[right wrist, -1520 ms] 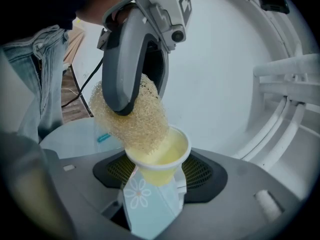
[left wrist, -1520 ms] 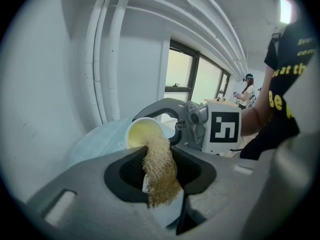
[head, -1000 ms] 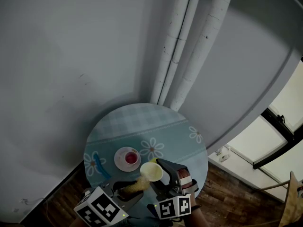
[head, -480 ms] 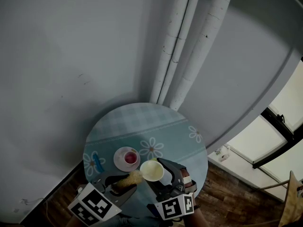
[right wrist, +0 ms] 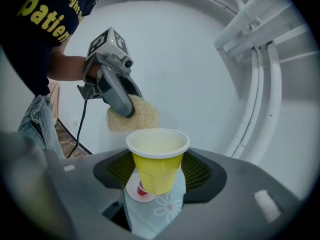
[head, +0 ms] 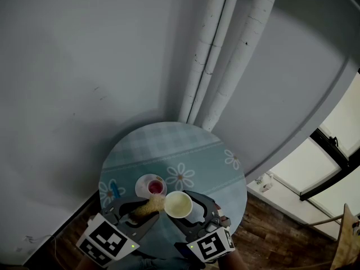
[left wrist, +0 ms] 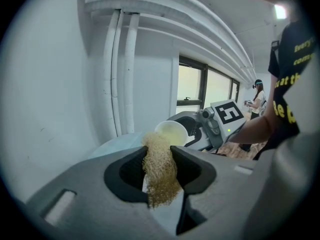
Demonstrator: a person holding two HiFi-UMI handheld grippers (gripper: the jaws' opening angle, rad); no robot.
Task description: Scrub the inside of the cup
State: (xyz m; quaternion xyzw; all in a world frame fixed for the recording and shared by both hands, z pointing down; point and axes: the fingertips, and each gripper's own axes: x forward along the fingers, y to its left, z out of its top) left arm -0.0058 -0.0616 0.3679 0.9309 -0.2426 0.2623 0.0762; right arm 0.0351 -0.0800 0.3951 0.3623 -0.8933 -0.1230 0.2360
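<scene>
Two grips: the right gripper [right wrist: 157, 176] clasps a yellow plastic cup [right wrist: 157, 161]. The left gripper [left wrist: 159, 165] pinches a tan fibrous scrubber [left wrist: 160, 176] just left of the cup's rim, possibly touching it.

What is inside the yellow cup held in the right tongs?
Only pale, bare inner wall shows in the cup; the scrubbing pad in the left tongs sits outside, beside the rim. The cup's bottom cannot be made out.

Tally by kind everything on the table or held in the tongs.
Yellow cup: 1
Fibrous scrubber: 1
White dish, red inside: 1
Blue object, too small to identify: 1
Total: 4
</scene>
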